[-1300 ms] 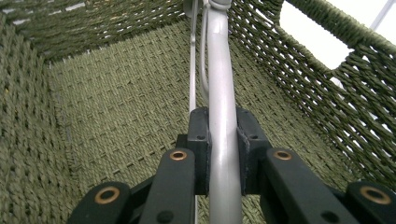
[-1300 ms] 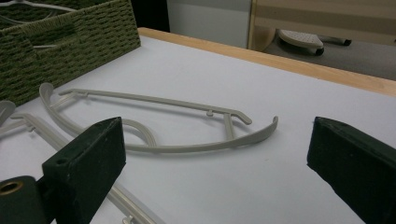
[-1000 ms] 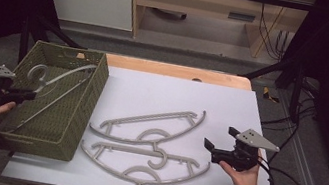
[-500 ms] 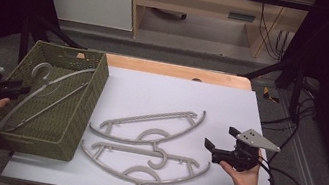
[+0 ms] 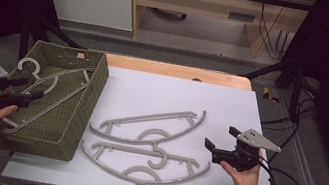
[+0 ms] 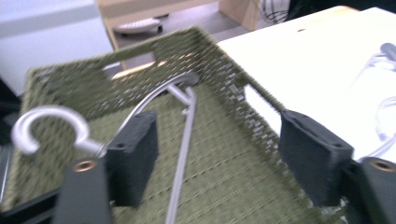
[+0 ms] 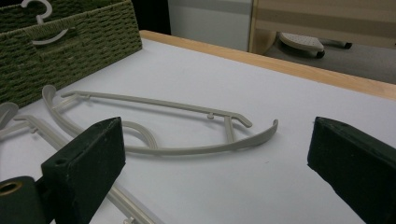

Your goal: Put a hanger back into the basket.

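Holding position at the table's left edge, the left gripper (image 5: 33, 94) sits over the near-left side of the woven green basket (image 5: 77, 123); its jaws have just been opening and now stand spread, with nothing pinched between them.

Item 1: grey hanger in the basket (image 5: 55, 84). Lies inside the basket, hook (image 6: 44, 126) raised near the left wall, its far end resting against the far wall. In the left gripper view its thin bar runs between the two black pads without touching either.

Item 2: upper hanger on the mat (image 5: 152, 123). Lies flat on the white mat (image 5: 231, 104), just right of the basket, curved side toward the person.

Item 3: middle hanger (image 5: 142, 153). Lies flat below item 2, close against it.

Item 4: lowest hanger (image 5: 143, 177). Lies flat nearest the person, its hook reaching past the mat's near edge.

Right gripper (image 5: 207, 146): held low over the mat, right of the three hangers, pointing toward them. Jaws spread wide, empty; in the right gripper view item 2 lies beyond the pads, apart from them.
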`<action>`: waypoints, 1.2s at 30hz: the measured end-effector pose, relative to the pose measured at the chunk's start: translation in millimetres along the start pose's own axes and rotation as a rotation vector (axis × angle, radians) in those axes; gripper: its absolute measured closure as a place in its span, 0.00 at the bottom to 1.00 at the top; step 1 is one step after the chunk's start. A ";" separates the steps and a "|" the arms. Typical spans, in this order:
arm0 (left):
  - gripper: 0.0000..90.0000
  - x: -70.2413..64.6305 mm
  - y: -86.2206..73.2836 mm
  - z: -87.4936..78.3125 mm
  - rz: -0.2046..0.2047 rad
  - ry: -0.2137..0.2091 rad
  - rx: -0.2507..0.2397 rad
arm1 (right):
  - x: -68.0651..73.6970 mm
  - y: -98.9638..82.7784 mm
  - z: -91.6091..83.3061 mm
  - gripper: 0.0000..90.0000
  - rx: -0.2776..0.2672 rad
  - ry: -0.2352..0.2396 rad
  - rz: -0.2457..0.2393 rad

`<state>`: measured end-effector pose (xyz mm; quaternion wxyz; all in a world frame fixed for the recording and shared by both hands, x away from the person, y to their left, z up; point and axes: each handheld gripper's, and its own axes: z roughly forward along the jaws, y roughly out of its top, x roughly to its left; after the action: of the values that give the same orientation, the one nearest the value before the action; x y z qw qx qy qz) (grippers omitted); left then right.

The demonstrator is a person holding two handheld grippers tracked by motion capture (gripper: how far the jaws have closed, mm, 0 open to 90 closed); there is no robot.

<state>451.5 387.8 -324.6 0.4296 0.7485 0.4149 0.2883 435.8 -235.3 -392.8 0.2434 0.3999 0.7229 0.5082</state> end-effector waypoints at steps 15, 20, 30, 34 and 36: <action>0.14 -105.1 27.7 32.9 0.125 -0.205 -0.073 | 0.0 0.6 -1.0 0.05 -0.010 0.003 -0.005; 0.14 -126.9 28.0 47.9 0.159 -0.245 -0.042 | 0.1 0.0 -0.8 0.05 -0.004 0.006 -0.013; 0.14 -160.2 21.2 88.1 0.214 -0.323 0.069 | 1.4 -0.5 -0.4 0.04 0.002 0.009 -0.010; 0.15 -172.8 17.5 104.1 0.245 -0.347 0.122 | 1.7 -0.9 -0.3 0.04 0.002 0.011 -0.013; 0.15 -178.6 16.6 112.7 0.260 -0.354 0.144 | 2.3 -1.2 -0.3 0.04 0.005 0.013 -0.013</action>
<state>459.1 182.4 -375.8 0.4004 0.8632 0.2529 0.1750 433.9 -233.8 -393.7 0.2411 0.3924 0.7285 0.5071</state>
